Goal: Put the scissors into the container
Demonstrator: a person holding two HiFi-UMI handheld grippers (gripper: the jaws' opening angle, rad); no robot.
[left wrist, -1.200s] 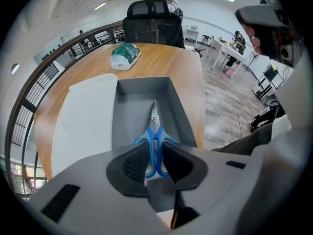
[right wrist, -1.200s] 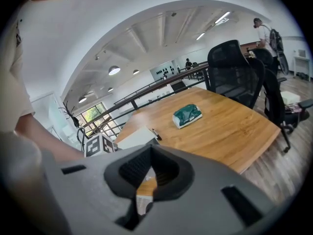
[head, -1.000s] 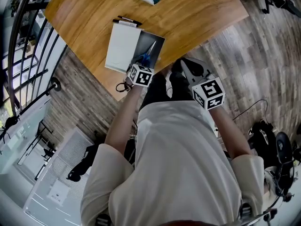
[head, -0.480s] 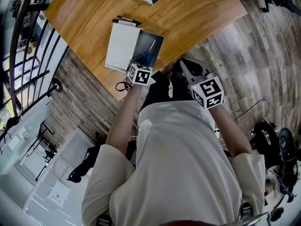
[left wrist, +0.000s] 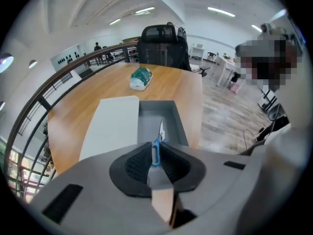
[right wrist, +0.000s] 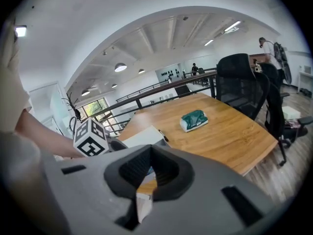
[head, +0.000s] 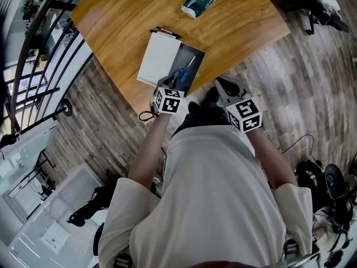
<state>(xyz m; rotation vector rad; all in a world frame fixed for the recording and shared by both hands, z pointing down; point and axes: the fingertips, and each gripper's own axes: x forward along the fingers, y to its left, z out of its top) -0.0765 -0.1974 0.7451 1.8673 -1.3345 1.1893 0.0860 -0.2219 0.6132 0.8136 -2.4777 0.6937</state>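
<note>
Blue-handled scissors point(head: 182, 75) lie with their blades pointing away inside the open grey container point(head: 194, 63) on the wooden table point(head: 128, 15). My left gripper point(head: 170, 87) sits at the container's near end, shut on the scissors' blue handle point(left wrist: 156, 148). In the left gripper view the blade tip reaches out over the container's floor point(left wrist: 146, 124). My right gripper point(head: 223, 86) hangs off the table's near edge, to the right of the container. It is shut point(right wrist: 150, 173) with nothing in it.
A white lid point(head: 160, 60) lies against the container's left side, with two pens point(head: 167, 33) at its far end. A green packet point(head: 198, 1) rests farther back on the table. A black office chair point(left wrist: 164, 45) stands beyond the table. Wooden floor is below.
The head view has shifted, so the table sits lower and to the right in the picture. My left gripper keeps its hold on the scissors at the container's near end. The right gripper has barely moved.
</note>
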